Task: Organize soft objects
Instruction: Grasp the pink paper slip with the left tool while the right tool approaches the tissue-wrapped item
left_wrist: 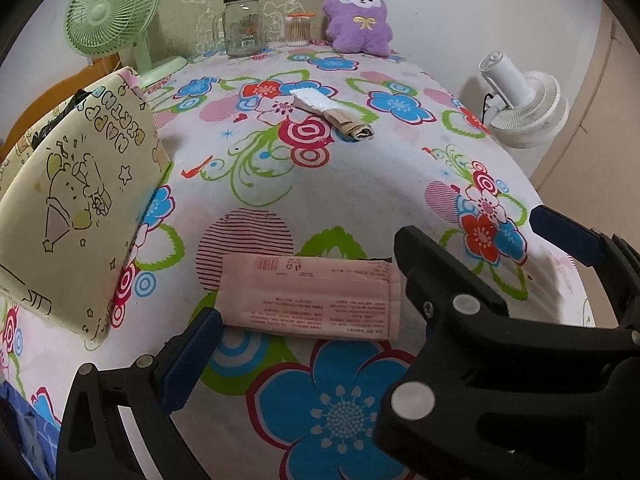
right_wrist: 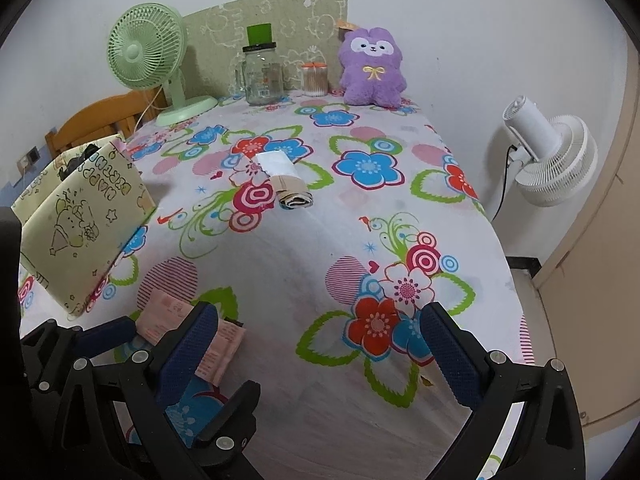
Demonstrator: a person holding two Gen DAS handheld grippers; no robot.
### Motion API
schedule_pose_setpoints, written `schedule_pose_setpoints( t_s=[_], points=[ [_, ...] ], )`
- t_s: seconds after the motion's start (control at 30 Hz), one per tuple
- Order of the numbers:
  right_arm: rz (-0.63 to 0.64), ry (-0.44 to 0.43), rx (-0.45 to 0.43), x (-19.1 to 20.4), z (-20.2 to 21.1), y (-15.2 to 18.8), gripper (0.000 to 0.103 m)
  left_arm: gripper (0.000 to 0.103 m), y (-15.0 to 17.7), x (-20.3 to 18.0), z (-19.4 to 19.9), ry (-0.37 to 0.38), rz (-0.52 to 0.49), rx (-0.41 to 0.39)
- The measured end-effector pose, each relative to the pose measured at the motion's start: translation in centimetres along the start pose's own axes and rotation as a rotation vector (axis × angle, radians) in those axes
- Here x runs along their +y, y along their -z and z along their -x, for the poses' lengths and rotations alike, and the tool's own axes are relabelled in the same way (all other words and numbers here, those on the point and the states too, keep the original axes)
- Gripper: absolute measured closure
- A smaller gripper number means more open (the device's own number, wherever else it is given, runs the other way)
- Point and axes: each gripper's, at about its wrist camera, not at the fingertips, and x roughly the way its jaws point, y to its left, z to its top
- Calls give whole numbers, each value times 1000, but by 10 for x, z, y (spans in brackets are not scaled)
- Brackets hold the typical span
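Note:
A pink soft pack lies flat on the flowered tablecloth near the front edge; it also shows in the right wrist view. My left gripper is open, its fingers on either side of the pack, just above it. My right gripper is open and empty over the cloth, to the right of the pack. A rolled beige cloth with a white packet lies mid-table, also in the right wrist view. A purple plush toy sits upright at the back.
A yellow "Happy Birthday" gift bag stands at the left. At the back are a green desk fan, a glass jar and a cotton-swab pot. A white fan stands off the table's right side.

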Motion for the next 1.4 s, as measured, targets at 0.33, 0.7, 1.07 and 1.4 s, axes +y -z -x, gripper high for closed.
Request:
schedule_pose_setpoints(
  t_s=[0.33, 0.7, 1.07, 1.4],
  points=[
    [7, -2, 9, -2, -6, -1, 1, 0, -1, -5, -3, -28, -6, -5],
    [-79, -11, 16, -19, -13, -7, 1, 0, -21, -8, -16, -27, -42, -7],
    [-104, -7, 29, -27, -18, -9, 1, 13, -23, -18, -14, -29, -66, -33],
    [-81, -8, 22, -18, -12, -6, 1, 24, -15, -14, -7, -28, -64, -24]
  ],
)
